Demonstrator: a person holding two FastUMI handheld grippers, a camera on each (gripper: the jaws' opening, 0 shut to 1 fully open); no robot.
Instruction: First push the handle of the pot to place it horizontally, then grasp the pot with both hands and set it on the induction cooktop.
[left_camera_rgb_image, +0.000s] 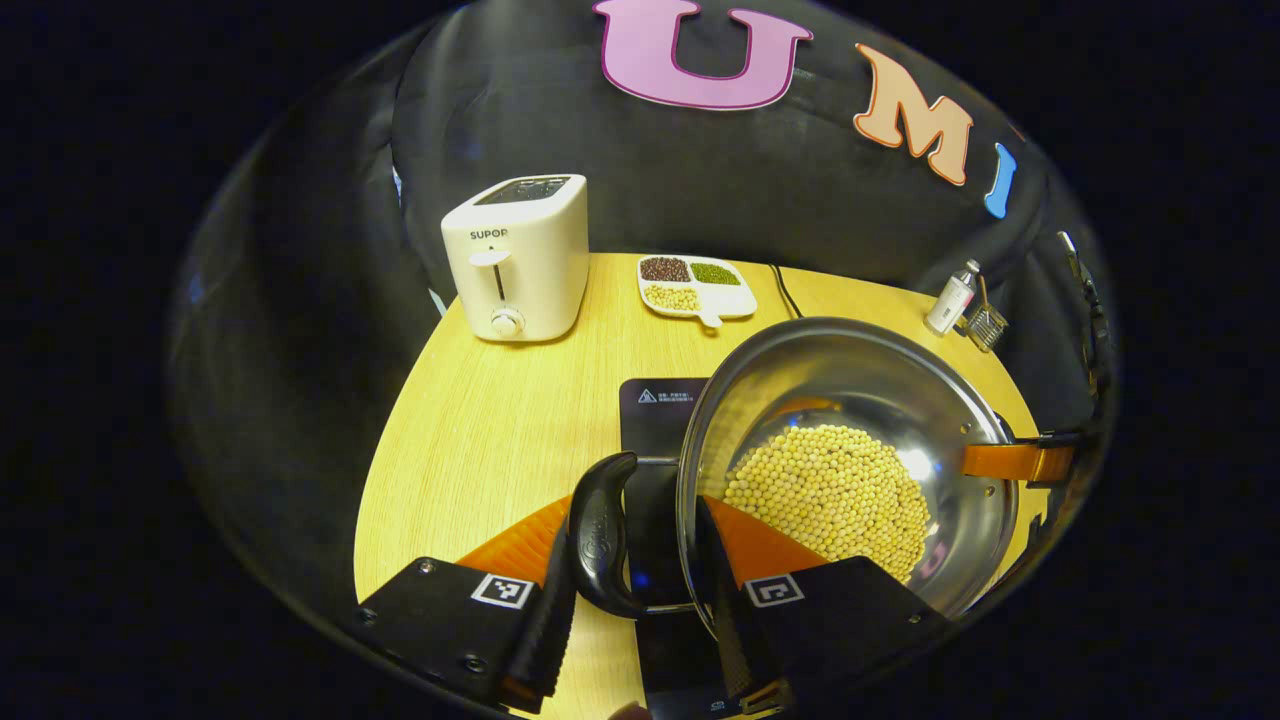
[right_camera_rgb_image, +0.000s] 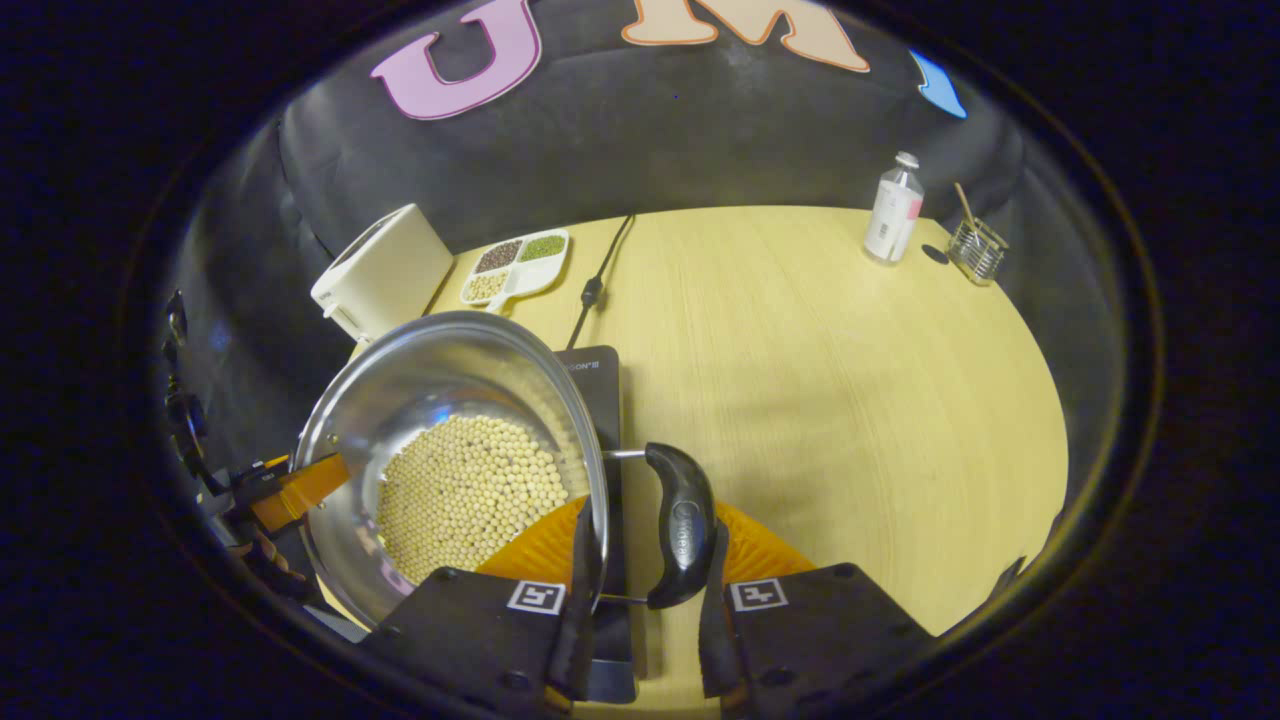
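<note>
The pot (left_camera_rgb_image: 850, 450), a steel pan part filled with pale beans (left_camera_rgb_image: 830, 495), is held tilted above the cooktop (left_camera_rgb_image: 655, 405), which lies on the tabletop (left_camera_rgb_image: 480, 440). In the left gripper view, the left gripper (left_camera_rgb_image: 640, 610) has its fingers closed around one black loop handle (left_camera_rgb_image: 600, 535), one finger outside the loop and the other against the pot wall. In the right gripper view, the right gripper (right_camera_rgb_image: 640, 610) is seen closed the same way on the opposite handle (right_camera_rgb_image: 680, 525).

The pot is judged stiff and fairly heavy with its load. Polished steel is slippery, so the wall is a poor place to pinch; the moulded handles give the surer hold. The beans are loose and would shift or spill if the pot is tipped further, so it is best kept level and lowered slowly onto the smooth cooktop surface.
</note>
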